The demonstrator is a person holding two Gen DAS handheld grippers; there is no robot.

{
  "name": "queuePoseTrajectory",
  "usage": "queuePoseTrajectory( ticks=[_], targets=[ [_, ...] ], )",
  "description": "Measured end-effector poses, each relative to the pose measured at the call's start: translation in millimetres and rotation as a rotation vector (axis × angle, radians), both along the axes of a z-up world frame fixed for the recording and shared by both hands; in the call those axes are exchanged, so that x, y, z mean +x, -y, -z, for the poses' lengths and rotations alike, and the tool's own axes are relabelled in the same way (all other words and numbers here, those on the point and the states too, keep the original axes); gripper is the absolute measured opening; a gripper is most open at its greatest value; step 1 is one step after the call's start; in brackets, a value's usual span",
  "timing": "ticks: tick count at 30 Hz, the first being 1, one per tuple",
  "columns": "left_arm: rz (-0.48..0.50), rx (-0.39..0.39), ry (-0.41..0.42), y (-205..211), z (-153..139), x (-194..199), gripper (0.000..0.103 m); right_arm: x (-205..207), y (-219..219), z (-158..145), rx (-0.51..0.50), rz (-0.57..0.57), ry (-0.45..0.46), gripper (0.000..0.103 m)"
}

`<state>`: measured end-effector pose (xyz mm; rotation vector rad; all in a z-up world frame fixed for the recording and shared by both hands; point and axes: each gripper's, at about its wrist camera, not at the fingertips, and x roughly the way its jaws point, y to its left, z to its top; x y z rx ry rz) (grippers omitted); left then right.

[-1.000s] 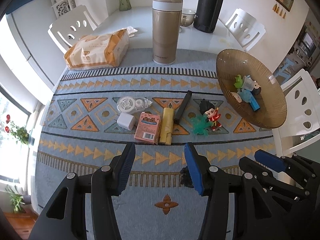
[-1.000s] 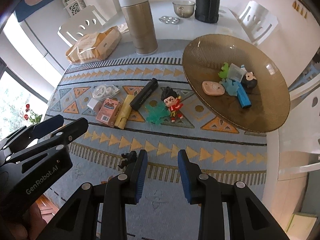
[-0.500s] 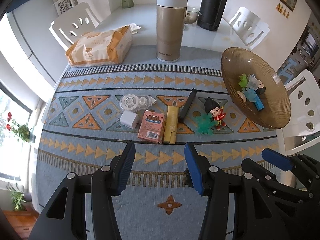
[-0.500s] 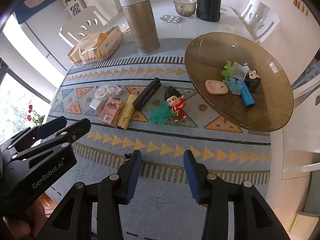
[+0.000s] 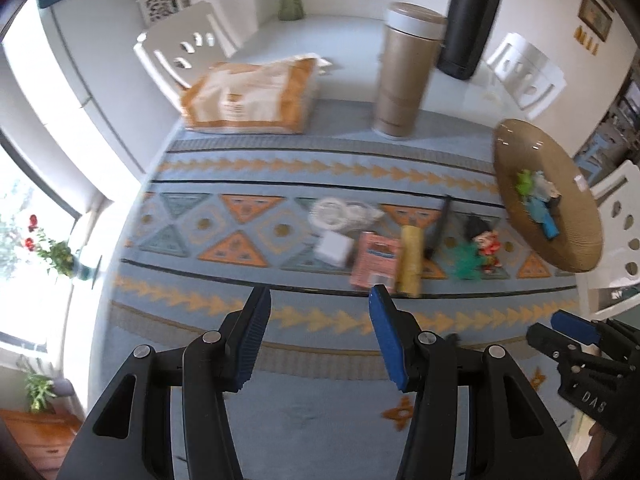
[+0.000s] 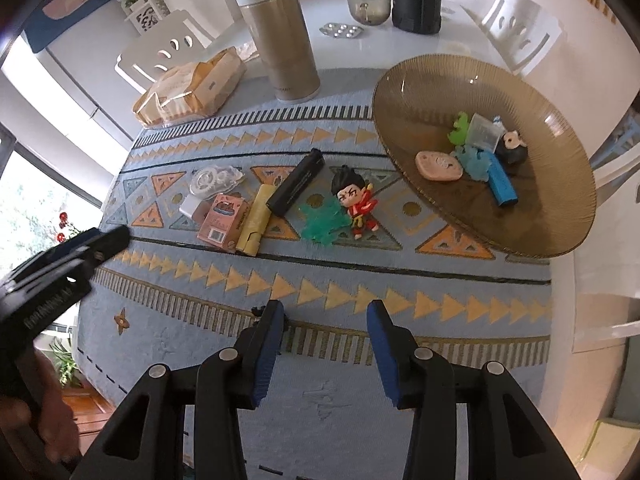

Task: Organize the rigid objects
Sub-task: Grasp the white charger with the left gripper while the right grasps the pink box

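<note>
Since 1.0 s ago both tongs have pulled back and up from the mat point(image 6: 400, 280); the left view has swung left and is motion-blurred. Right tongs point(image 6: 325, 318) have opened wider; left tongs point(image 5: 318, 304) are spread about as before. Both are released and hold nothing.

Items yet to sort lie in a row on the mat, mid-worktop: tape roll point(image 6: 214, 179), white cube point(image 6: 189, 207), pink box point(image 6: 222, 221), yellow stick point(image 6: 255, 219), black bar point(image 6: 297, 187), green splat point(image 6: 322, 222), figurine point(image 6: 357, 204). Box, stick and bar lie touching side by side. The bowl point(image 6: 420, 80), at the right, already holds several small pieces.

Step in hand, by my judgement: choose the next item for the bowl. The figurine is nearest the bowl and suits the right tongs. Approach from above, close across its torso, and avoid dragging the splat it touches. For the stick or bar, grip across the narrow width; the neighbours leave little room for a finger.

A small dark object point(image 6: 256, 312) lies just beside the right tongs' left finger; identity unclear.
</note>
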<state>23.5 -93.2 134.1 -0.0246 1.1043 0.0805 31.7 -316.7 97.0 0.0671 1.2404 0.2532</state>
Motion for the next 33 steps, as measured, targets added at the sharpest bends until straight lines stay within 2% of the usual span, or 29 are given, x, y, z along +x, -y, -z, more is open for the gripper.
queuePoseTrajectory(
  ticks=[2, 3, 4, 9, 11, 14, 15, 22, 25, 27, 30, 32, 33],
  targets=[
    [0.003, -0.011, -0.005, -11.6, 1.1, 0.1, 0.052, 1.5, -4.6, 6.1, 0.010, 0.007, -0.022, 0.042],
    [0.009, -0.033, -0.015, -17.3, 3.5, 1.9, 0.056, 1.9, -6.9, 8.3, 0.013, 0.012, -0.031, 0.042],
    [0.014, -0.050, -0.018, -21.1, 5.8, 3.2, 0.065, 1.8, -10.6, 10.4, 0.015, 0.020, -0.039, 0.042],
    [0.119, -0.105, -0.026, -38.7, 19.1, 24.2, 0.066, -0.8, -27.0, 13.1, 0.004, 0.062, -0.060, 0.042],
    [0.184, -0.168, -0.062, -44.0, 29.0, 36.5, 0.066, -1.1, -36.3, 13.1, 0.014, 0.064, -0.066, 0.042],
    [0.253, -0.207, -0.107, -47.7, 48.5, 53.2, 0.066, 2.4, -51.0, 19.9, 0.056, 0.063, -0.069, 0.051],
    [0.264, -0.209, -0.121, -48.1, 54.3, 58.2, 0.066, 4.1, -54.8, 23.1, 0.069, 0.068, -0.068, 0.054],
    [0.394, -0.225, -0.174, -36.5, 91.0, 94.3, 0.066, 25.2, -82.3, 33.0, 0.053, 0.100, -0.029, 0.054],
    [0.442, -0.223, -0.189, -29.1, 102.0, 102.6, 0.066, 28.5, -97.1, 36.9, 0.096, 0.071, 0.009, 0.054],
    [0.481, -0.209, -0.194, -22.2, 108.9, 104.9, 0.065, 30.3, -108.8, 46.3, 0.081, 0.053, 0.012, 0.054],
    [0.500, -0.195, -0.198, -19.1, 116.3, 107.0, 0.057, 34.4, -117.3, 58.4, 0.096, 0.059, -0.010, 0.054],
    [0.508, -0.230, -0.183, -23.3, 114.2, 107.5, 0.044, 37.9, -121.8, 61.1, 0.094, 0.068, -0.010, 0.054],
    [0.505, -0.240, -0.185, -25.7, 114.3, 108.2, 0.044, 39.6, -123.3, 61.3, 0.095, 0.070, -0.008, 0.054]
  ],
)
